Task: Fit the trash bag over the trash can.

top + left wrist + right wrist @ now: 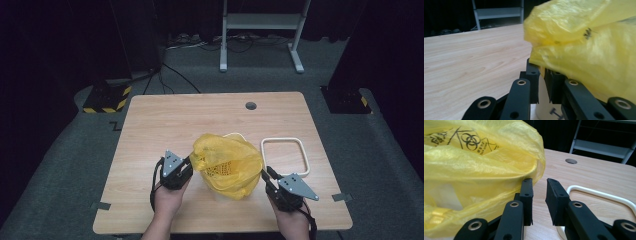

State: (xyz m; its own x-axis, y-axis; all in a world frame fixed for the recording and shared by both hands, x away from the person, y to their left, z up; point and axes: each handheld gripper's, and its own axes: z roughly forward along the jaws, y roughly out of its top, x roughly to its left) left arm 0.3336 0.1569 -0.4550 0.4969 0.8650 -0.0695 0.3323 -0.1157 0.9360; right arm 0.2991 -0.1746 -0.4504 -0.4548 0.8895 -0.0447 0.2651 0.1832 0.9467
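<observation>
Yellow bag (227, 165) sits over a white bin (235, 135) near table (165, 120) centre, a bit toward the person's edge; bin rim peeks out at the bag's 12 o'clock. Bag is crumpled, with a black biohazard print (471, 140) in the right gripper view.

Left gripper (189, 162) at the bag's 9 o'clock, tips touching the plastic. In the left gripper view the jaws stand nearly together with a narrow slit, bag edge draped over the tips and white bin wall (544, 107) just behind; can't tell if plastic is actually pinched.

Right gripper (267, 175) at the bag's 4 o'clock. Jaws parted, nothing between them; one jaw brushes the bag's side, so released.

White frame (285, 156) lies flat at the bag's 3 o'clock, just beside the right gripper. Round hole (251, 106) at the table's 12 o'clock.
</observation>
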